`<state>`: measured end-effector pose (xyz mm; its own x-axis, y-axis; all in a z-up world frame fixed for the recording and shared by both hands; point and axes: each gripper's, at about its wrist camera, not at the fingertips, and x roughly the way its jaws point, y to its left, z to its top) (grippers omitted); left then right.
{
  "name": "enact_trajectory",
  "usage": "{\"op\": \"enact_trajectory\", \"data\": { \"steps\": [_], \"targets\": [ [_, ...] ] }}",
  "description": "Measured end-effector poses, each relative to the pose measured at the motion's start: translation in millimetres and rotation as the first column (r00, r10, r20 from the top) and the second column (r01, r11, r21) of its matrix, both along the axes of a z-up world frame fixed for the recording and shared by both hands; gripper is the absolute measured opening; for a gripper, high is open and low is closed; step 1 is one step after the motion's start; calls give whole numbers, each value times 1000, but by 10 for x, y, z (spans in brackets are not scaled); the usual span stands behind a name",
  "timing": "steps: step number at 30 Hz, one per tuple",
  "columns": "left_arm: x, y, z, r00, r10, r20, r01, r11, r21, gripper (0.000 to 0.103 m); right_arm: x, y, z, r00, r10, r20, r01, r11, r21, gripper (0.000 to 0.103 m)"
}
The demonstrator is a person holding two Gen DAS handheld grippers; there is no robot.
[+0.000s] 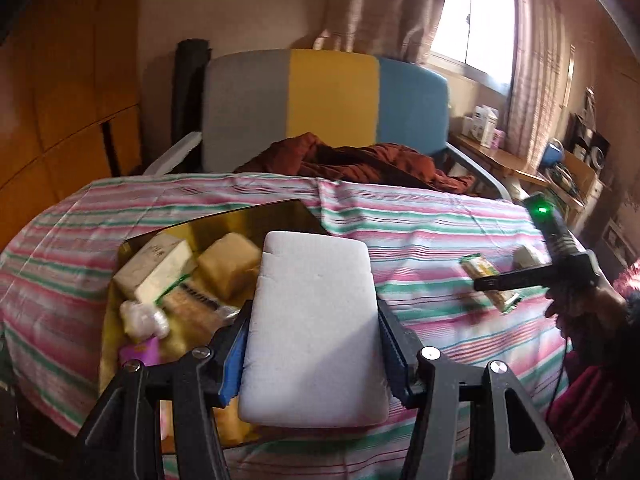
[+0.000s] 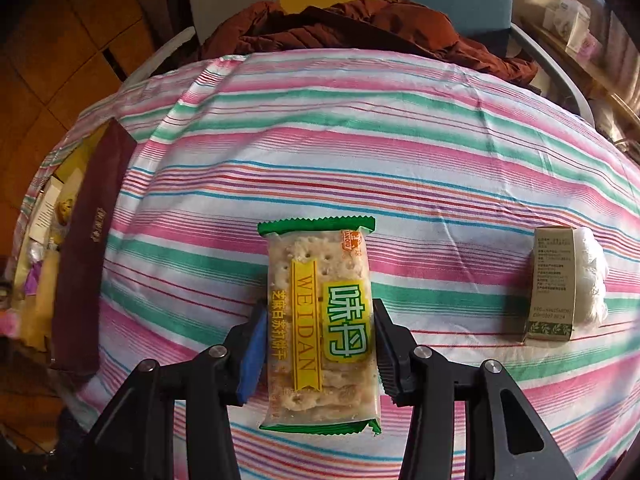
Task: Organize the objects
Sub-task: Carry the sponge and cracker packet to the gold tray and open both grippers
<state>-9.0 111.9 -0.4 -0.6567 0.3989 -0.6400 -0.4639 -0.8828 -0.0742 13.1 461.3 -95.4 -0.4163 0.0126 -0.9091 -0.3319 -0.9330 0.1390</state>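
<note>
Fingers of the left gripper [image 1: 314,344] squeeze a big white foam block [image 1: 314,320] from both sides, about half open, so the block is held up off the table. It hangs over the near edge of the dark box [image 1: 224,224], which sits on the striped tablecloth [image 1: 420,216]. The box already has a cream pack [image 1: 154,268], a tan block [image 1: 228,266] and other small things in it.

To do this step well, I think the left hand should carry the foam block over a free spot in the box, go down gently, and only then let go. The block is soft, so a hard squeeze could dent it.

Next is the cracker packet [image 2: 320,324]. It lies flat on the tablecloth, in the middle. The right gripper [image 2: 318,344] has its fingers around it, one on each long side. The right finger touches the wrapper. On the left side I cannot tell if the blue pad [image 2: 252,356] presses yet, so I cannot tell if the grip is tight. The wrapper is slippery and the crackers can break, so a slow, even squeeze is best.

Off to the right stands a small paper box [image 2: 554,284] with something white and lumpy just beside it.
</note>
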Motion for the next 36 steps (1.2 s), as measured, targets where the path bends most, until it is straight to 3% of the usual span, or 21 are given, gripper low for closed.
{"op": "enact_trajectory", "data": {
  "steps": [4, 13, 19, 29, 31, 33, 36],
  "targets": [
    [-94, -402, -40, 995, 99, 20, -100, 995, 17, 57, -101, -267, 170, 998, 16, -60, -18, 999, -35, 48],
    [-276, -1000, -120, 969, 229, 93, -239, 965, 108, 57, -463, -1267, 677, 963, 172, -208, -197, 975, -101, 48],
    [-348, -994, -136, 973, 208, 99, -220, 967, 127, 57, -852, -1804, 801, 939, 247, -239, -283, 950, -130, 48],
    [-618, -664, -134, 983, 149, 111, -164, 977, 137, 58, -1472, -1972, 787, 957, 187, -224, -233, 951, -202, 49],
    [-651, -624, -155, 982, 160, 104, -172, 977, 123, 59, -1569, -1952, 796, 961, 162, -226, -209, 956, -204, 52],
    [-698, -580, -222, 979, 154, 134, -168, 981, 95, 62, -1649, -1940, 808, 960, 141, -242, -194, 958, -211, 73],
    [-684, -619, -314, 971, 164, 175, -183, 978, 102, 70, -1650, -1959, 830, 958, 143, -248, -191, 964, -184, 76]
  ]
}}
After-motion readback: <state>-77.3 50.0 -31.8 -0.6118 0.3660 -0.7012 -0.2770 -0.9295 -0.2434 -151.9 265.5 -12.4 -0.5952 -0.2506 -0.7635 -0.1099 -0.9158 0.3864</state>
